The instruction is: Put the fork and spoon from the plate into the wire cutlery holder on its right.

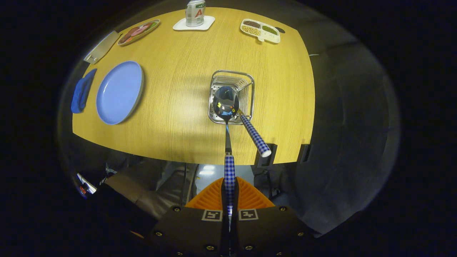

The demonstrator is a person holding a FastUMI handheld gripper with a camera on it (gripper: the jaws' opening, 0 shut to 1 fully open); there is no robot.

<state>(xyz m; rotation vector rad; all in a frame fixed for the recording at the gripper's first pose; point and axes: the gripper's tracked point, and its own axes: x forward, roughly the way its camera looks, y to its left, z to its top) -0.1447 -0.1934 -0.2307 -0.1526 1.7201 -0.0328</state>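
Note:
My gripper (pixel 229 195) is shut on the checked blue-and-white handle of the spoon (pixel 226 104), both fingers pressed against it. The spoon points straight ahead, its shiny bowl hanging over the open top of the wire cutlery holder (pixel 247 79) on the wooden table. The fork (pixel 255 135) stands in the holder, its checked handle leaning out toward me to the right of the spoon; its tines are hidden inside. The blue plate (pixel 119 92) lies bare on the table, well to the left of the holder.
A blue cloth (pixel 82 91) lies left of the plate. Along the table's far side sit a metal tool (pixel 101 47), an oval dish of food (pixel 138 31), a can on a white coaster (pixel 195 13) and a divided snack tray (pixel 260 30). The table's near edge runs below the holder.

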